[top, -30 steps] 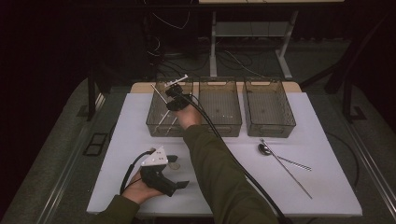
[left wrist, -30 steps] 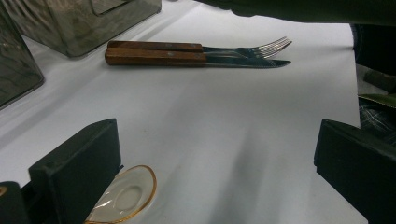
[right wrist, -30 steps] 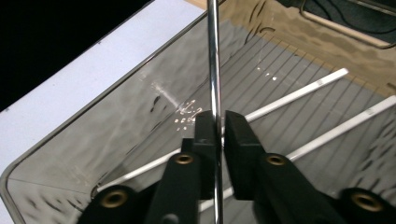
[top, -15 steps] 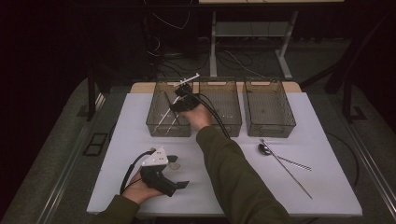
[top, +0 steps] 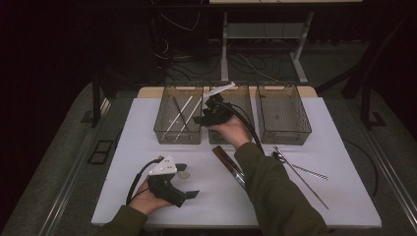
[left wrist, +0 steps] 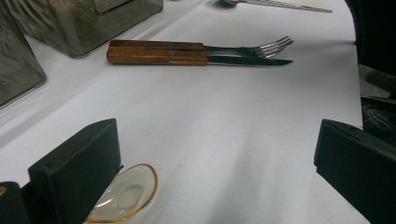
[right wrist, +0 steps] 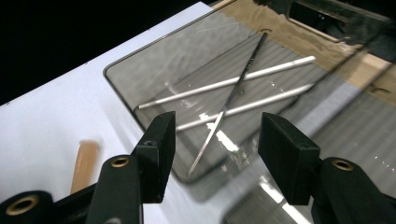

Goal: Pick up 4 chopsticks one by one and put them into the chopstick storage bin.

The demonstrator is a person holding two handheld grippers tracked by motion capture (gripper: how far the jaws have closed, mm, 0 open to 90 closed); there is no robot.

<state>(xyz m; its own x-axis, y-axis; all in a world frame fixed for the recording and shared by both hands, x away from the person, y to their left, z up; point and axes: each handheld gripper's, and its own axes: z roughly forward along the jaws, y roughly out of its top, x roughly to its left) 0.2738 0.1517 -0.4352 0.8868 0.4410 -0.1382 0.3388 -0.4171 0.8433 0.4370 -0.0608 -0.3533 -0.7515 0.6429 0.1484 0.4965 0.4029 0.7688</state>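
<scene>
Smoked-plastic bin [right wrist: 140, 88] rim lies beneath opened, empty right tongs [right wrist: 215, 154].

Three clear bins [top: 284, 114] in row on desk [top: 147, 162]. Left bin: two white sticks [right wrist: 224, 83], one dark stick [right wrist: 233, 93] (crossed over them). On desk: one wooden-handled knife [left wrist: 187, 58], one wooden-handled fork [left wrist: 187, 45], one spoon [top: 278, 156], one small glass dish [left wrist: 126, 193].
</scene>
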